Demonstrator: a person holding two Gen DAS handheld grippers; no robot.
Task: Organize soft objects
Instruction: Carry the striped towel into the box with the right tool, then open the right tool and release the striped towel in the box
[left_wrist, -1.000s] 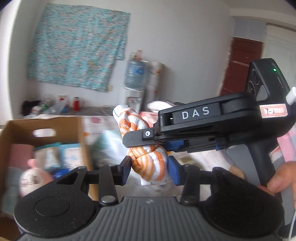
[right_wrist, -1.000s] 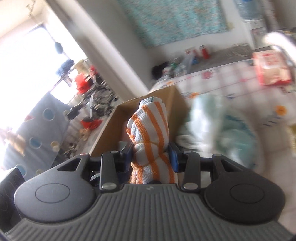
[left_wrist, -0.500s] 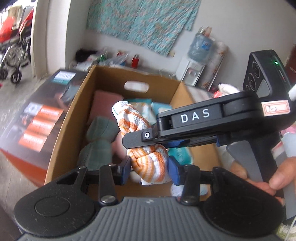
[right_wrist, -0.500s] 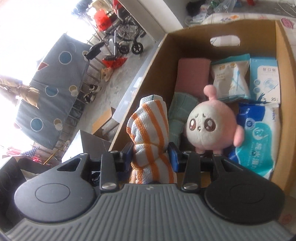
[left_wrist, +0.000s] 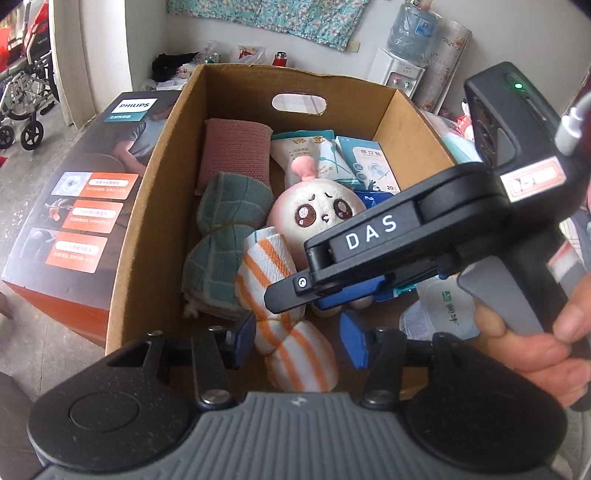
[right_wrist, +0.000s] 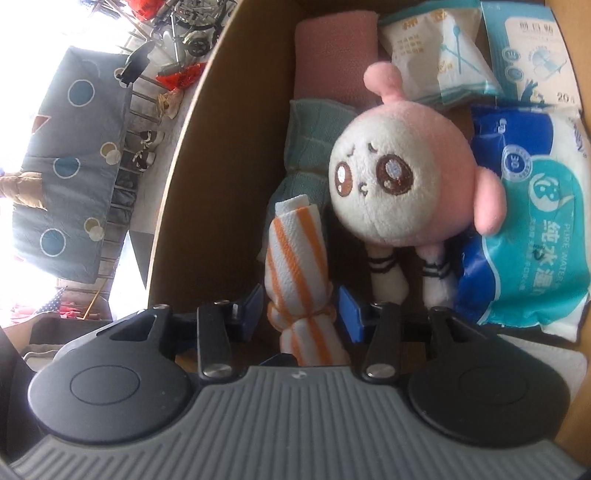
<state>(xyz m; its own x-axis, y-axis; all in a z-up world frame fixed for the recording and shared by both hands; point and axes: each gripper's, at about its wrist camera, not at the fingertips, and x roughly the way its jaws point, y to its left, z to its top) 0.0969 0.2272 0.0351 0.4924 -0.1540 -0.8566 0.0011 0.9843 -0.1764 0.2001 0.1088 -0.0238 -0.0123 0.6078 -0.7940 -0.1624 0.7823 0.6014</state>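
Bare box floor (right_wrist: 207, 266) left of striped towel (right_wrist: 295, 266); plush toy (right_wrist: 399, 177) crowding right.

matt cardboard box (left_wrist: 155, 206), terry-cloth striped towel (right_wrist: 295, 258).

Left wrist view: steeply down from above the near edge of the cardboard box (left_wrist: 155, 206). Right wrist view: closer, lower, inside. Shared: striped towel roll (left_wrist: 284, 332) (right_wrist: 299, 273), plush toy (left_wrist: 317, 218) (right_wrist: 399, 177).

plush toy (left_wrist: 325, 218) lower half hidden behind right claw (left_wrist: 332, 291), wipes pack (right_wrist: 535, 236) cut off by the edge
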